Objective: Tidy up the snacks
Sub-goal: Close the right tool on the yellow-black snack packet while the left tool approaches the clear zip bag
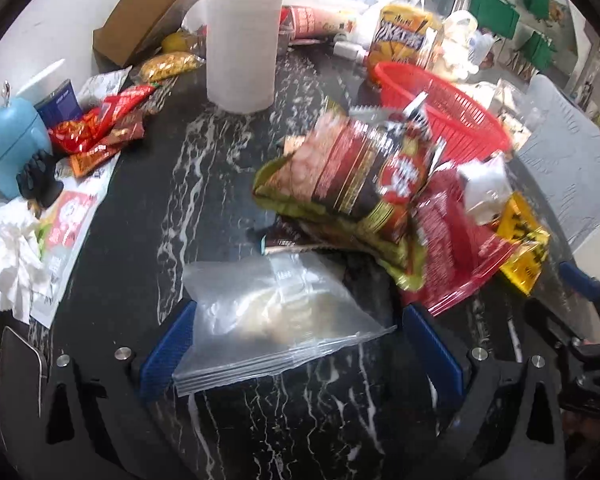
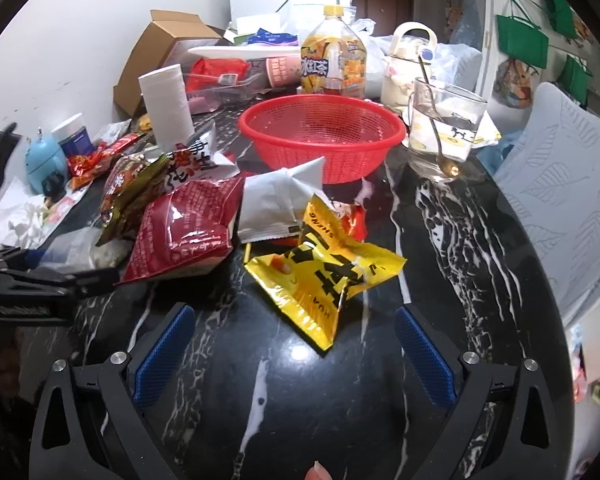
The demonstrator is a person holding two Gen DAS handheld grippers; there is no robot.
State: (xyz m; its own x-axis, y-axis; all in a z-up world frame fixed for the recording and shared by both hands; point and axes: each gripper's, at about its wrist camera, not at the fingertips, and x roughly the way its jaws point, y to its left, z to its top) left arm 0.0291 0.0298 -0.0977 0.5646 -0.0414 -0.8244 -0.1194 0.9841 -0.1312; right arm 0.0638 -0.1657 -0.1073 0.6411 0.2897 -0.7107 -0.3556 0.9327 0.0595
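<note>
Fingers (image 1: 172, 344) of the left gripper (image 1: 300, 344) standing wide at lower centre, flanking a clear bag (image 1: 276, 316) lying on the bench (image 1: 204, 184), not squeezing it. Right gripper (image 2: 296, 356) likewise gaping wide at lower centre, holding nothing, sitting just below a yellow packet (image 2: 324, 276). Snack pile (image 2: 172, 208) lying left of centre, red basket (image 2: 320, 132) sitting empty above centre, bottle (image 2: 334, 60) standing behind it, glass (image 2: 444, 128) at upper right.
</note>
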